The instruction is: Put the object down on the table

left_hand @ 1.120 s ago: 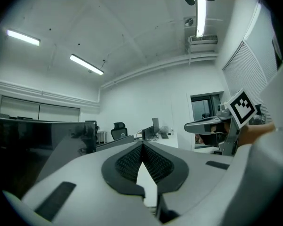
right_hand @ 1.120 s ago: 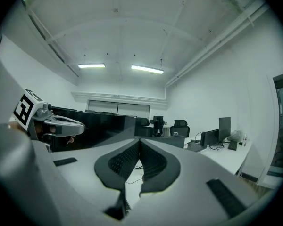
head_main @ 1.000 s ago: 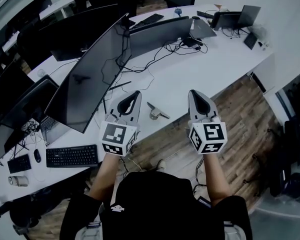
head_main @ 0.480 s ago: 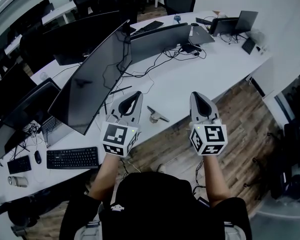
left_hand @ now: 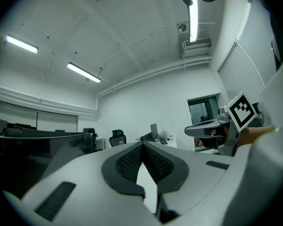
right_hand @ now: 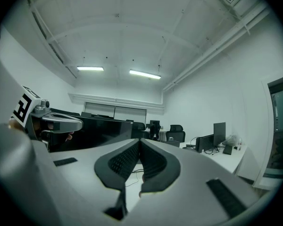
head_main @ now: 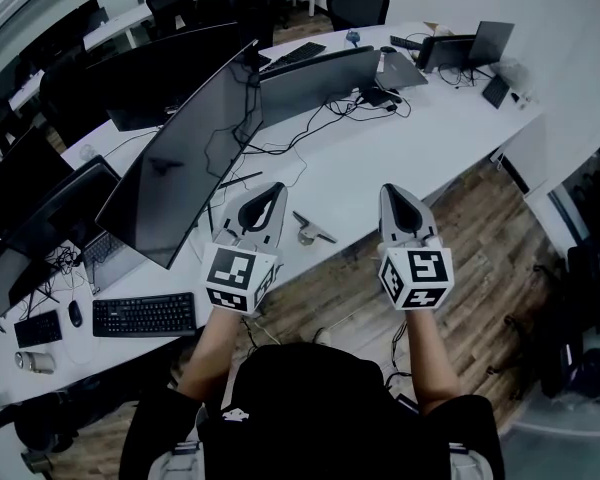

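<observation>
Left gripper (head_main: 272, 188) and right gripper (head_main: 392, 189) were both pressed together, empty.
Small object (head_main: 313, 230) lay between them, touching neither, by the near edge of the tabletop (head_main: 420, 138).

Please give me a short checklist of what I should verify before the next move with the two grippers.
1. Jaws of the left gripper shut, nothing between them: ok.
2. Jaws of the right gripper shut, nothing between them: ok.
3. The small grey object lies on the white table: ok.
4. Both grippers are apart from the object: ok.
5. The object rests steadily: cannot tell.
</observation>
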A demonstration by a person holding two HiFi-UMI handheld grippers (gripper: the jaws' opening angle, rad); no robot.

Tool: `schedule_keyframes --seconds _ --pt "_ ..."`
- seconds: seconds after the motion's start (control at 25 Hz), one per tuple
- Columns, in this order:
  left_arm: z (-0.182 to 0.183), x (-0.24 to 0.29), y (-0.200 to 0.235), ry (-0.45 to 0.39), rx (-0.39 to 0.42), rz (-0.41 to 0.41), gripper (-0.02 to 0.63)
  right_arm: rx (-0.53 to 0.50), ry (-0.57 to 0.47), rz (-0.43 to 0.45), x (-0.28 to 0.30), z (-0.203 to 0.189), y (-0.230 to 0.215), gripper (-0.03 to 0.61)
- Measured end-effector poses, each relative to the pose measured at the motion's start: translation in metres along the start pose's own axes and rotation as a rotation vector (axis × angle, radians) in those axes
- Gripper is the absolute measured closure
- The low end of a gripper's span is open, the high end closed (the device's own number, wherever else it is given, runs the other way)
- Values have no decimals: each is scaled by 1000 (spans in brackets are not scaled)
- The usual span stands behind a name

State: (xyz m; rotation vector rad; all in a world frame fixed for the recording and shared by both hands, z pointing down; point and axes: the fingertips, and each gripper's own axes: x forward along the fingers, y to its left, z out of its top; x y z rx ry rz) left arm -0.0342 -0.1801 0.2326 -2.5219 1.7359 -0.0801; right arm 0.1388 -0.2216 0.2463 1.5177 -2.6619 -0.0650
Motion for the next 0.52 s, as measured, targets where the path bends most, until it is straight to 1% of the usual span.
schedule_keyframes --seconds 0.52 --pt "-3 1 1 1 -11 7 600 -7 8 9 2 -2 0 554"
